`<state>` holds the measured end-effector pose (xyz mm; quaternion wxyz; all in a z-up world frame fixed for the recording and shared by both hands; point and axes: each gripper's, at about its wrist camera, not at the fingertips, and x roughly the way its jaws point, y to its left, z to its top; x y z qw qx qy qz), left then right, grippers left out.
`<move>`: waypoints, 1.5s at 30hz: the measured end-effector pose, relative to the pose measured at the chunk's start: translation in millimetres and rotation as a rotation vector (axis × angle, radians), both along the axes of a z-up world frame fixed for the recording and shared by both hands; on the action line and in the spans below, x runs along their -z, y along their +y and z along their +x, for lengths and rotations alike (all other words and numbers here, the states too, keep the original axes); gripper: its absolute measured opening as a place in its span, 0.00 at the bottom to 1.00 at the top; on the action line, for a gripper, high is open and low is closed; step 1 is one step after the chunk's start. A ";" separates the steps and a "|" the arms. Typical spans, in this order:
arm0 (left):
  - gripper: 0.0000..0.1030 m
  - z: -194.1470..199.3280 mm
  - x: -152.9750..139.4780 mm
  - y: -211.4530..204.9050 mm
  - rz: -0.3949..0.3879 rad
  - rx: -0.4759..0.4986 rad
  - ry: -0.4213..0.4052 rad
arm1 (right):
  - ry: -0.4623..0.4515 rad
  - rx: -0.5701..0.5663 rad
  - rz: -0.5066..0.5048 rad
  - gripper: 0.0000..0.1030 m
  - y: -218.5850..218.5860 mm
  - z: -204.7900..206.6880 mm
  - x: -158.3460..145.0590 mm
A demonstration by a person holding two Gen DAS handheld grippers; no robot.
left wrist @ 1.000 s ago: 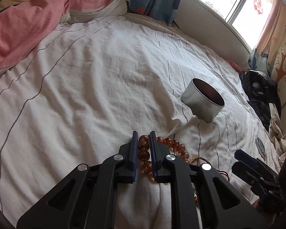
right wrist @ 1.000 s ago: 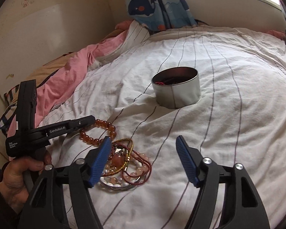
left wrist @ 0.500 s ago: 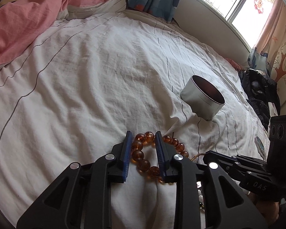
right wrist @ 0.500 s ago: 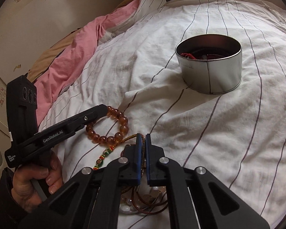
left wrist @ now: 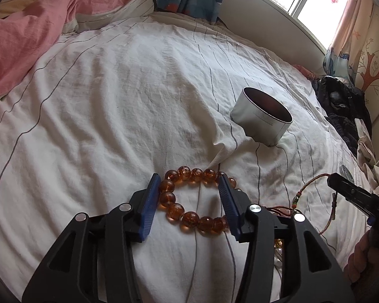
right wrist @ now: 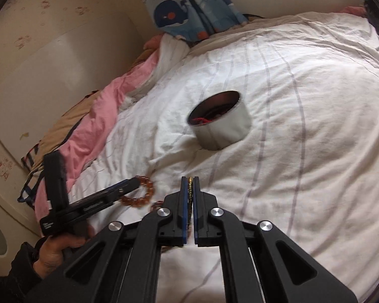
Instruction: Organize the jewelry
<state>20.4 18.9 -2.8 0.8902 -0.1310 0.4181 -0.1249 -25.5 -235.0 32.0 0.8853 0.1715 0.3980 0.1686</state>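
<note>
Left hand-held gripper point(left wrist: 189, 197): matte black linkage arms with triangular cut-outs, round silver screw heads at the pivots, and blue ribbed pads point(left wrist: 149, 207) lining both fingers. Right hand-held gripper point(right wrist: 189, 184): same black frame, silver screws and blue pads point(right wrist: 183, 202). Seen from the right wrist, the left unit bears small white lettering along its side. The left hand point(right wrist: 60, 250) shows bare skin and a dark sleeve.
</note>
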 end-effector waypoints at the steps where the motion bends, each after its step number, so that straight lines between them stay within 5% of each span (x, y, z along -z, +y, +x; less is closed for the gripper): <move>1: 0.45 -0.7 -0.2 -1.6 0.009 0.003 -0.001 | 0.022 0.030 -0.014 0.04 -8.1 1.3 6.6; 5: 0.45 -2.2 -0.4 -2.7 0.021 0.009 -0.004 | 0.123 0.093 -0.003 0.08 -28.2 4.6 30.7; 7: 0.45 -2.6 -0.4 -3.1 0.021 0.008 -0.005 | 0.121 0.101 -0.030 0.50 -28.4 5.6 32.1; 8: 0.45 -2.9 -0.4 -3.0 0.020 0.007 -0.005 | 0.108 0.105 -0.058 0.53 -26.4 5.0 30.8; 12: 0.45 -4.2 -0.3 -5.0 0.040 0.015 -0.001 | 0.139 0.098 -0.134 0.53 -18.6 7.4 39.6; 14: 0.41 -6.7 -1.0 -7.4 0.064 0.023 -0.005 | 0.140 0.095 -0.196 0.45 -11.7 7.1 40.3; 16: 0.18 -8.5 -1.7 -7.6 0.069 0.038 -0.004 | 0.137 0.067 -0.202 0.12 -7.6 5.5 41.2; 19: 0.10 -12.3 -6.3 -7.5 0.056 0.061 -0.015 | 0.117 0.052 -0.164 0.04 -8.7 3.3 38.7; 25: 0.10 -19.0 -33.8 -18.8 0.027 0.138 -0.081 | 0.010 0.028 0.000 0.04 -15.3 -4.0 16.3; 36: 0.10 0.2 -86.4 -52.2 0.035 0.243 -0.172 | -0.125 0.044 0.029 0.04 -18.8 8.4 -28.7; 45: 0.10 24.5 -100.2 -79.5 0.091 0.279 -0.209 | -0.160 0.037 0.053 0.04 -24.4 28.3 -39.3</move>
